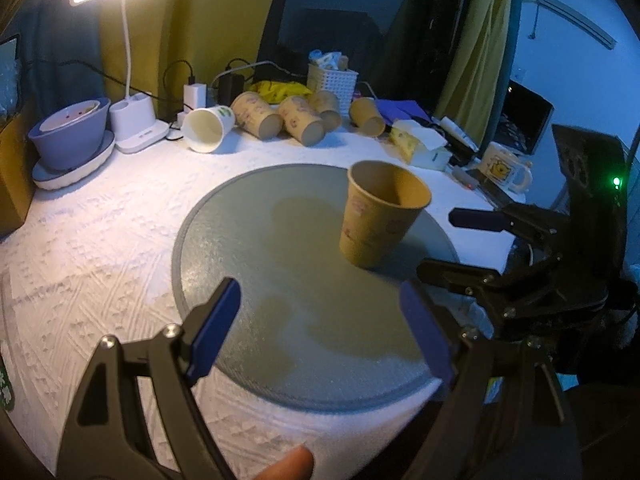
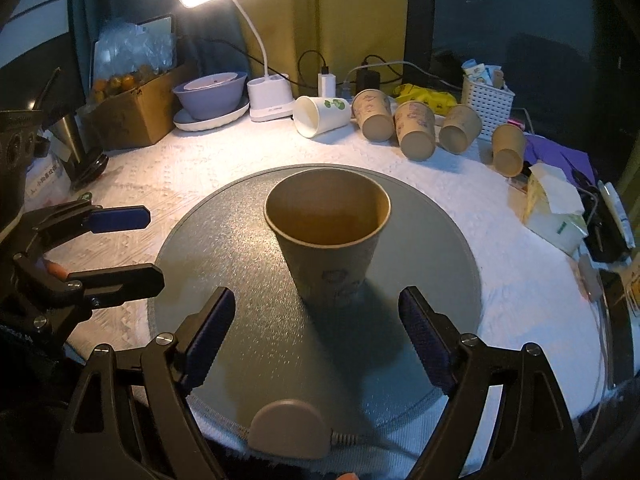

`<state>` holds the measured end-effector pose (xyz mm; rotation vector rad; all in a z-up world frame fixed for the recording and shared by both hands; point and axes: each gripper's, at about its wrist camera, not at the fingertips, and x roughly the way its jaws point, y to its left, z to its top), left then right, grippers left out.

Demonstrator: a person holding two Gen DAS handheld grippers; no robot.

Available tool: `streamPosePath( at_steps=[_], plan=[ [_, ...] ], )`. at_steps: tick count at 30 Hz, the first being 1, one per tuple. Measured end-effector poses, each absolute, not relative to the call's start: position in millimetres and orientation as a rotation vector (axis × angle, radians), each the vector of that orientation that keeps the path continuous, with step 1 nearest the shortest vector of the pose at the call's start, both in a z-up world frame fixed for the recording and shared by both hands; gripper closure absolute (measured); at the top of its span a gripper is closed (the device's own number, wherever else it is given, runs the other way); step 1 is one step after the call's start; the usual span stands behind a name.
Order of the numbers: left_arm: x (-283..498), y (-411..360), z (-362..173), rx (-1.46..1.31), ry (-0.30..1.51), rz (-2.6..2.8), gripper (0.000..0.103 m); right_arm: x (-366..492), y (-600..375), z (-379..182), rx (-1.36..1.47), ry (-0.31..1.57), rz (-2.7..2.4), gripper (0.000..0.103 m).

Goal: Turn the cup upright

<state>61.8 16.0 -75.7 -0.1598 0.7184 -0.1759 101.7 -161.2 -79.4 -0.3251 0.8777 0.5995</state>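
A brown paper cup (image 1: 380, 216) stands upright, mouth up, on the round grey mat (image 1: 280, 280); in the right wrist view the cup (image 2: 328, 240) is centred on the mat (image 2: 240, 340). My left gripper (image 1: 320, 328) is open and empty, hovering over the mat's near side, left of and short of the cup. My right gripper (image 2: 316, 336) is open and empty, its jaws apart just short of the cup, not touching it. The right gripper also shows at the right edge of the left wrist view (image 1: 440, 244), and the left gripper at the left of the right wrist view (image 2: 148, 248).
Several brown cups (image 2: 416, 128) and a white cup (image 2: 320, 116) lie on their sides at the back of the white-clothed table. A lamp base (image 2: 270, 100), purple bowl (image 2: 212, 96), white basket (image 2: 488, 104), tissue box (image 2: 552, 212), mug (image 1: 504, 170) and cardboard box (image 2: 132, 112) ring the table.
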Motion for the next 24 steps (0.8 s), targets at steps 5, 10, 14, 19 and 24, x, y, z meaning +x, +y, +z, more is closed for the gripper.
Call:
streamPosePath(
  at_steps=[5,10,14,19,24],
  plan=[
    [52.5,15.8,-72.9,-0.164,0.705,-0.177,0.02,89.2,-166.4,-72.6,-0.314,0.859,0.579,0.017],
    [40.2,13.5,-65.9,-0.149,0.667,-0.174,0.02,77.7,-168.9,-63.0,-0.311,0.829,0.567,0.017],
    [28.0,13.1,-57.0,-0.159,0.623,-0.175,0.02,67.5,-169.7,-53.2,-0.308,0.8,0.563,0.017],
    [13.4,11.9,-42.4,-0.147,0.558,-0.155,0.019,53.7,-170.0,-40.6,-0.315,0.766,0.561,0.017],
    [0.3,10.3,-24.5,-0.135,0.484,-0.142,0.004,40.2,-171.2,-24.2,-0.311,0.722,0.558,0.017]
  ],
)
